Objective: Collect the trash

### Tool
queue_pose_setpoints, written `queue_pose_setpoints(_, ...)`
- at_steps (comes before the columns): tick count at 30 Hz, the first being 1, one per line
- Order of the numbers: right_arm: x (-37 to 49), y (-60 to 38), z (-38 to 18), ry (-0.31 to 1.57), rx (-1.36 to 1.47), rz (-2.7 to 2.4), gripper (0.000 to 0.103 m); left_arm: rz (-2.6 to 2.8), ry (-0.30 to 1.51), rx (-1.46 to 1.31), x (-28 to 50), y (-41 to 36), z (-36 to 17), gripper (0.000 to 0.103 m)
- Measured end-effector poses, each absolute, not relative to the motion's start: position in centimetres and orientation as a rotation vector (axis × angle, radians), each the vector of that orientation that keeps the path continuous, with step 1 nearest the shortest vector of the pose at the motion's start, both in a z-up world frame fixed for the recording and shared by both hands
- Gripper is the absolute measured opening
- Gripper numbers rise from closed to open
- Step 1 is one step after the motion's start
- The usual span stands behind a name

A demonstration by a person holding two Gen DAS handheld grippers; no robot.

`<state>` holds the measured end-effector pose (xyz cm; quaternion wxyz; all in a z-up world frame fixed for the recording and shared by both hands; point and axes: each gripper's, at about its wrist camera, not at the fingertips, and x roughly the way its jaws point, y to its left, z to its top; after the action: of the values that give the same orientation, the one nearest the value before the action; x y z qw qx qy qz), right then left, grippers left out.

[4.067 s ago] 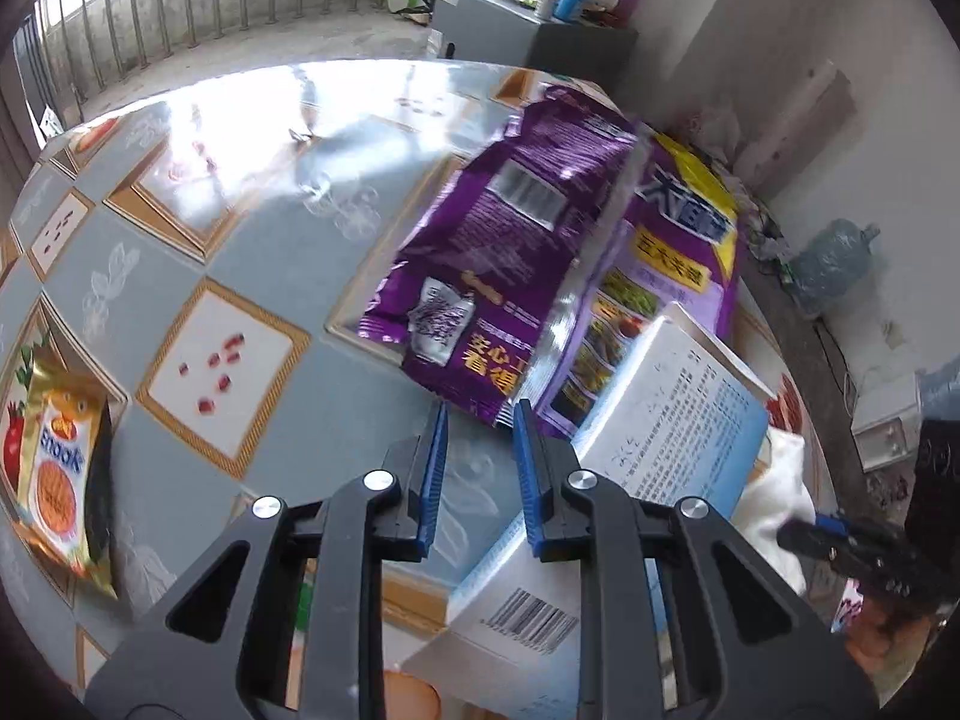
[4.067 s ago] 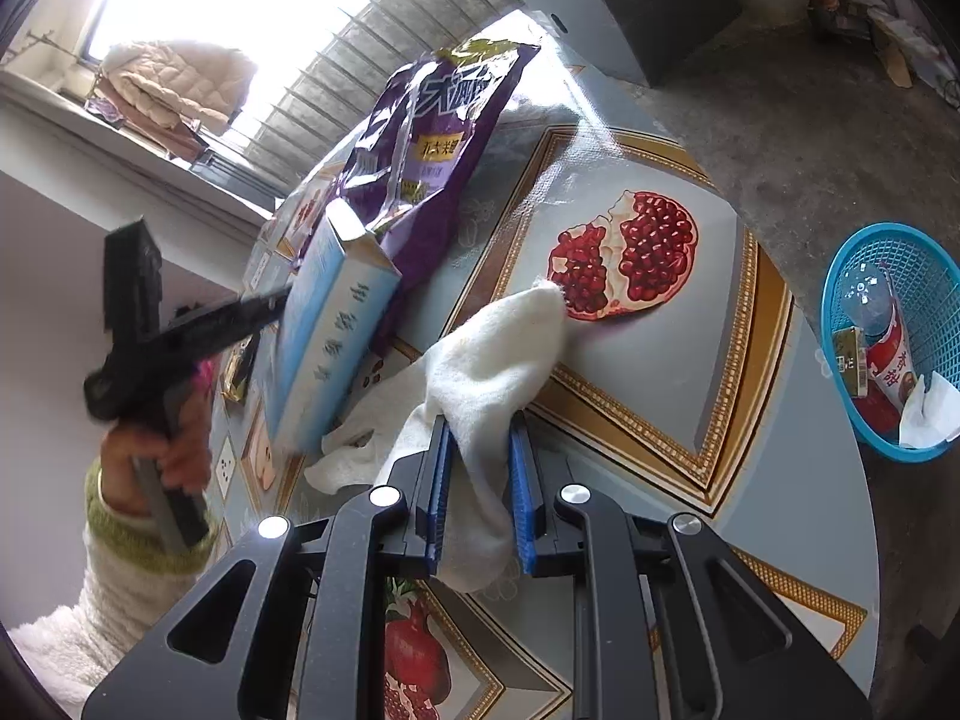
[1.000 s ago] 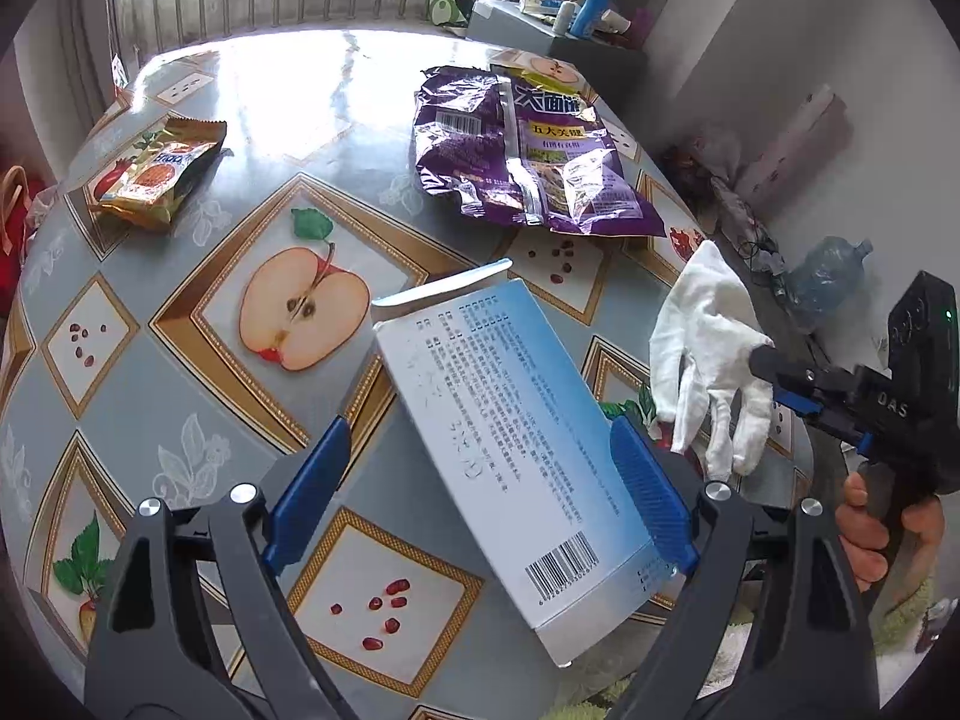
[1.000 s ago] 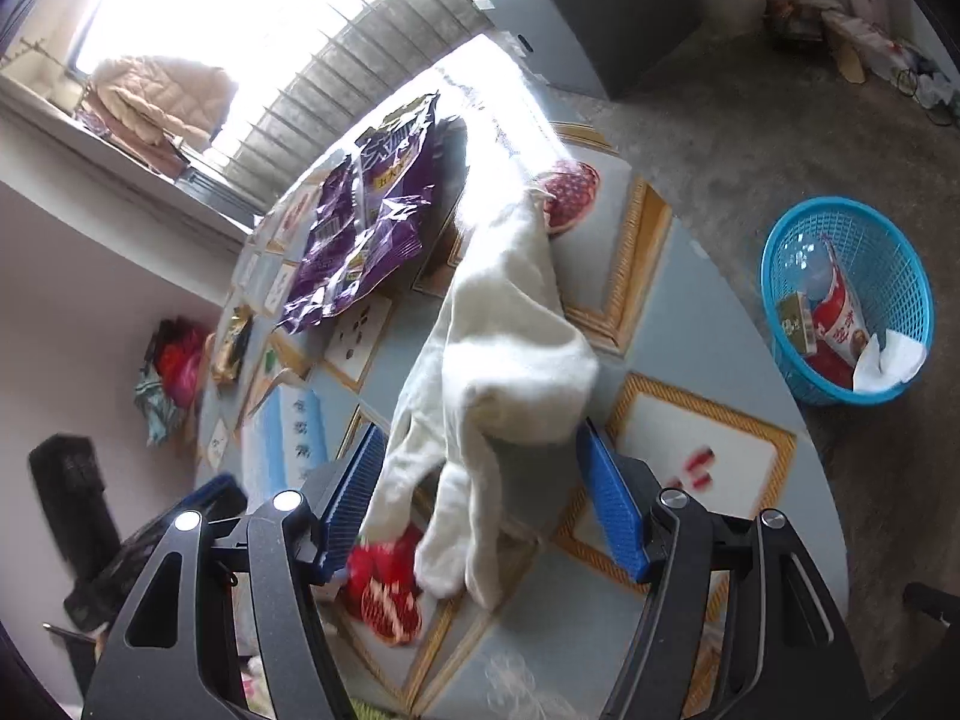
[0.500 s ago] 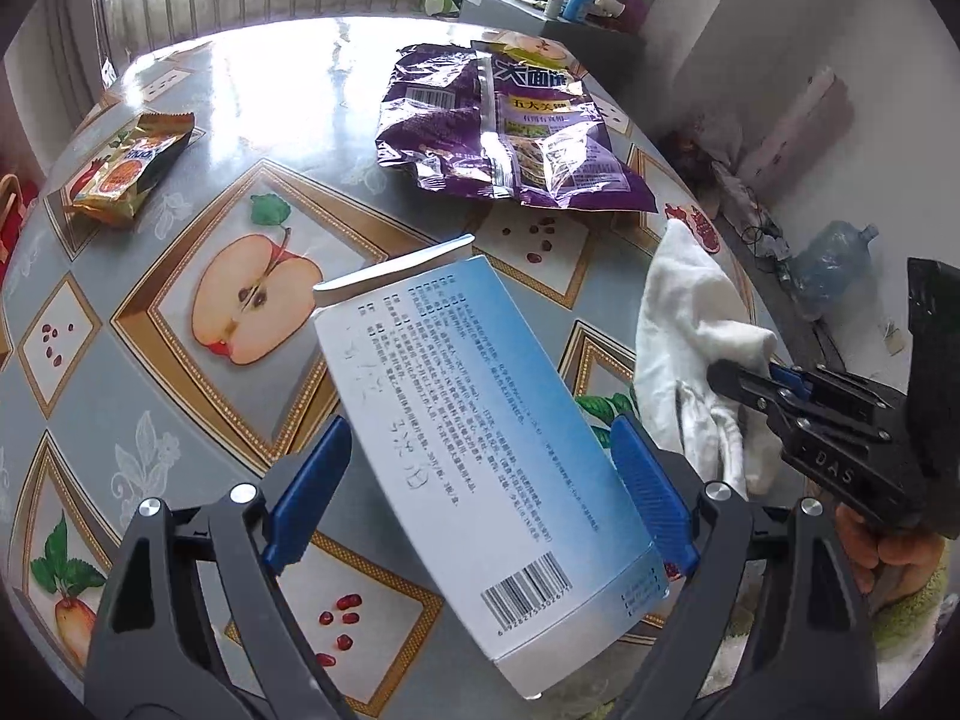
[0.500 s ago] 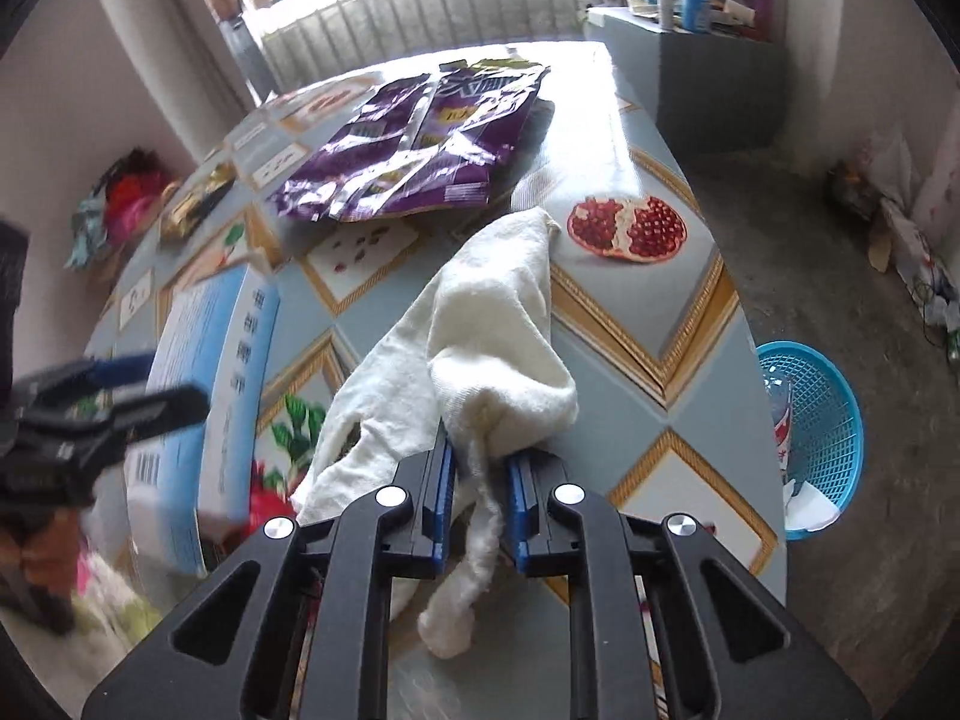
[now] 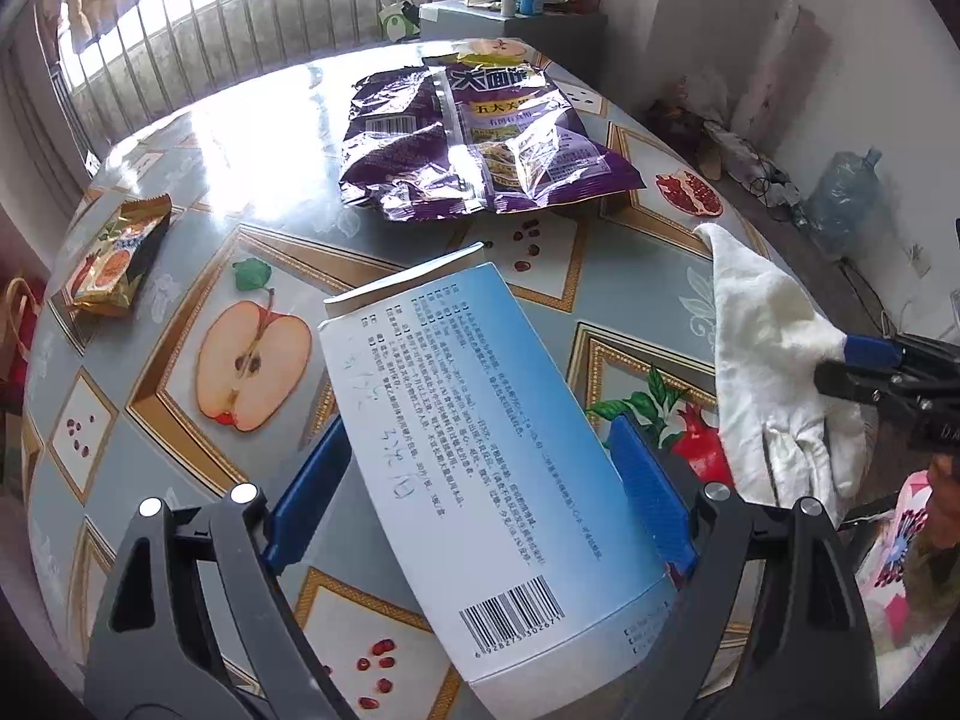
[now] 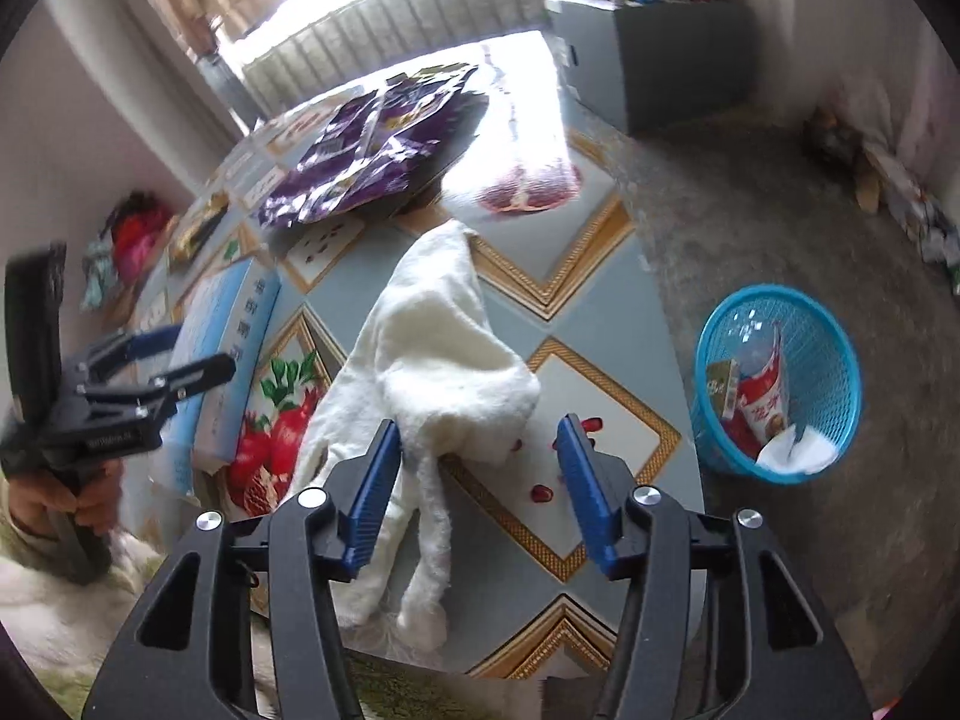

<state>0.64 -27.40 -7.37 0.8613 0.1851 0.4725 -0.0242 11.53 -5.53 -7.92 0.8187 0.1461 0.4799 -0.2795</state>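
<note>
A blue-and-white carton (image 7: 480, 456) sits between the wide-apart fingers of my left gripper (image 7: 480, 468); the pads look clear of its sides. The carton also shows in the right wrist view (image 8: 222, 354). A white cloth glove (image 8: 444, 372) lies on the fruit-patterned table (image 8: 576, 264). My right gripper (image 8: 480, 456) is open, its jaws on either side of the glove's near end. The glove also shows in the left wrist view (image 7: 774, 348). A purple snack bag (image 7: 474, 144) lies further back. A small orange snack packet (image 7: 114, 258) lies at the far left.
A blue trash basket (image 8: 780, 384) holding several pieces of trash stands on the floor to the right of the table. A grey cabinet (image 8: 654, 54) with bottles stands beyond the table. A water jug (image 7: 840, 204) and clutter line the wall.
My right gripper was shut on the glove half a second ago and has now opened; the glove rests on the table. The carton stays between the open left fingers.
</note>
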Motion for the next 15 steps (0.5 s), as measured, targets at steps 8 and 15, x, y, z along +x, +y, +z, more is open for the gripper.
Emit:
queue_pose_setpoints(8, 0.9, -29.3, -8.4, 0.961, 0.691, 0.016, 0.064, -0.580, 1.114, 0.159, 13.2, -3.7, -7.9, 0.083)
queue_pose_setpoints(15, 2.1, -26.6, -8.0, 0.966, 0.580, -0.067, 0.069, -0.542, 1.133, 0.174, 12.7, -5.2, -9.1, 0.083)
